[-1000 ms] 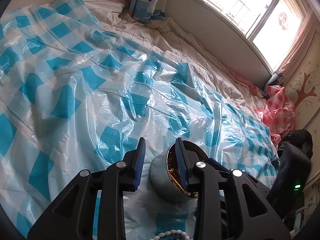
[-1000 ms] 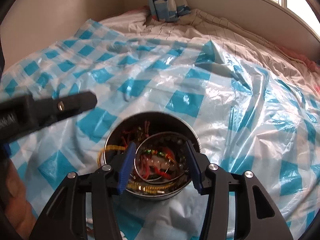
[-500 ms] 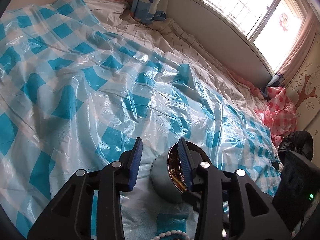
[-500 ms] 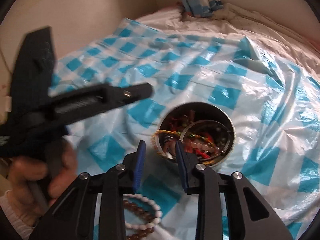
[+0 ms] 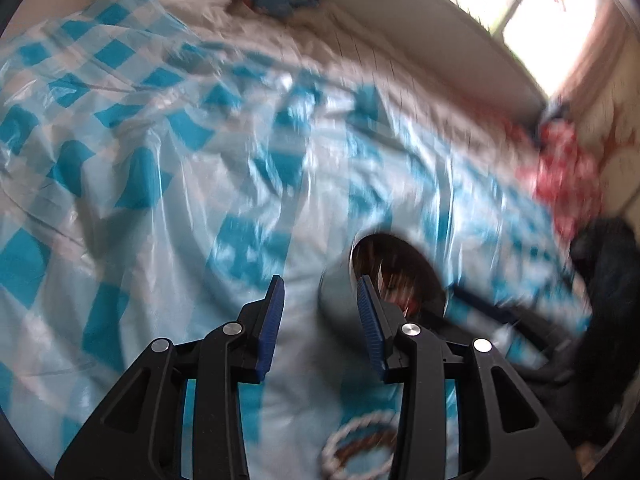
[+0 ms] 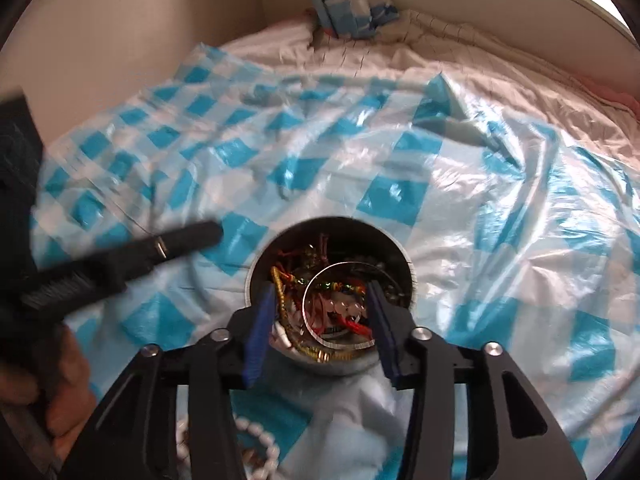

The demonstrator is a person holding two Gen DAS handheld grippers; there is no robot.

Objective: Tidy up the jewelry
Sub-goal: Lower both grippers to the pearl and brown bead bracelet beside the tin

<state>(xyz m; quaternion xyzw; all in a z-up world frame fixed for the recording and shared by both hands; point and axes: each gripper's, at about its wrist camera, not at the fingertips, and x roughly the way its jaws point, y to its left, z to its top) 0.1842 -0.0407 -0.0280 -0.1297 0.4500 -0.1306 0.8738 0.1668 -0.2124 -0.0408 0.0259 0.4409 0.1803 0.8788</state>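
Item: metal bowl (image 6: 332, 292), on the blue-check plastic sheet (image 6: 400, 196) spread over the bed. Contents: a tangle of jewelry: a silver bangle (image 6: 338, 308), red cords, a gold chain (image 6: 280, 280), beads. Looks well filled, so I judge most pieces are already gathered.

Item: white bead bracelet (image 6: 256, 440), with a brown one under it, on the sheet just in front of the bowl. Not yet put away; this seems to be what is left.

Item: my right claw (image 6: 320, 312), poised over the bowl, jaws opening, about half spread. The bangle shows between them, but the pads do not press on it; I hold nothing.

Item: my left claw (image 5: 320, 312), beside the bowl (image 5: 384, 276), partly open, empty. That view is blurred. The bracelet (image 5: 356, 444) lies below it.
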